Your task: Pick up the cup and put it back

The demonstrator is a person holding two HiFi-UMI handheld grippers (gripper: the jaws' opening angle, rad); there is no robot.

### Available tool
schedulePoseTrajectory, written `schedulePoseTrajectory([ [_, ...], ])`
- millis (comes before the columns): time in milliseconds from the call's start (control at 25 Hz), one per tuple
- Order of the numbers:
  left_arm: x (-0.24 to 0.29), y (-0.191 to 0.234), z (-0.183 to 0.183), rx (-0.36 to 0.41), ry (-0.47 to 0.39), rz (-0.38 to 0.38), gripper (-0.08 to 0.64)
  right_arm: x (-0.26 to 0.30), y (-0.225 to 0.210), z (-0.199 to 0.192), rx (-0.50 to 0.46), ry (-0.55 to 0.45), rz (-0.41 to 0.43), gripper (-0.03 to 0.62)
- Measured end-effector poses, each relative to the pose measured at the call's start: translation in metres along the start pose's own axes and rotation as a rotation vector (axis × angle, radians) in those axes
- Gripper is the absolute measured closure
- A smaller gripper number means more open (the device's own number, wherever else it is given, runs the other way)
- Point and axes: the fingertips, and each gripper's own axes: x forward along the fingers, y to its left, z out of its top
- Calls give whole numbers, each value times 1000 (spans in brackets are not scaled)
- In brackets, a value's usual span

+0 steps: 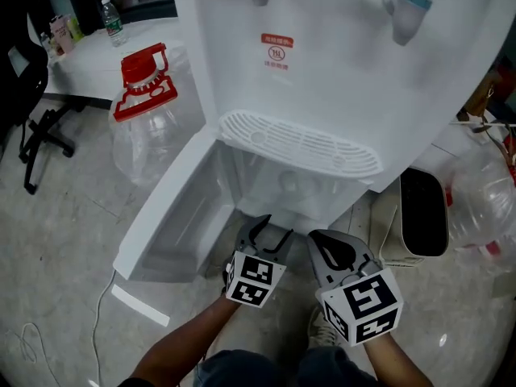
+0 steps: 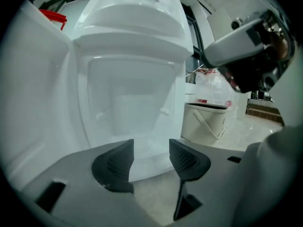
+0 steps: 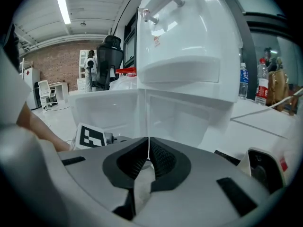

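grey speckled floor (image 1: pixel 72 216), office space, brick wall far back in the right gripper view. landmark = white water dispenser (image 1: pixel 339 71), seen from above in the head view. its lower compartment door (image 1: pixel 173 192) is swung open to the left, inside is white. cup: can't pick it out for sure. only candidate is a faint round shape (image 1: pixel 290 182) at the back of that open compartment, under the drip grille (image 1: pixel 298 143). left gripper view looks straight into the compartment and shows nothing clearly cup-like. left gripper (image 1: pixel 270 230) sits low in front of the compartment opening. its jaws are spread, with nothing between them, just the compartment floor beyond (image 2: pixel 151 148). right gripper (image 1: pixel 332 247) is just beside it, also in front of the dispenser. its jaws are pressed together tip to tip and pinch nothing (image 3: pixel 148 148). neither gripper touches the dispenser. left of the dispenser: empty clear water jug (image 1: pixel 149 111) with a red cap and handle, standing on the floor. further left is a black office chair (image 1: pixel 32 95), and a small water bottle (image 1: pixel 111 22) on a white table behind the jug. right of the dispenser: cream bin (image 1: pixel 419 216) with a dark inside, close against its base. past that, a clear plastic bag (image 1: pixel 484 200).
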Motion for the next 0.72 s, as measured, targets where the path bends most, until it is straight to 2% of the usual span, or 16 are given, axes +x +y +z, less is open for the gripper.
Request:
schedulePoseTrajectory([
  [240, -66, -16, 43, 10, -56, -22, 395, -23, 17, 4, 3, -15, -13, 569],
  [320, -86, -20, 59, 13, -87, -33, 477, -30, 22, 12, -3, -31, -9, 571],
  [400, -103, -22, 72, 6, -111, -36, 513, -34, 25, 19, -9, -43, -7, 571],
  [720, -119, -19, 99, -3, -117, 3, 549, -36, 34, 25, -22, -44, 27, 571],
])
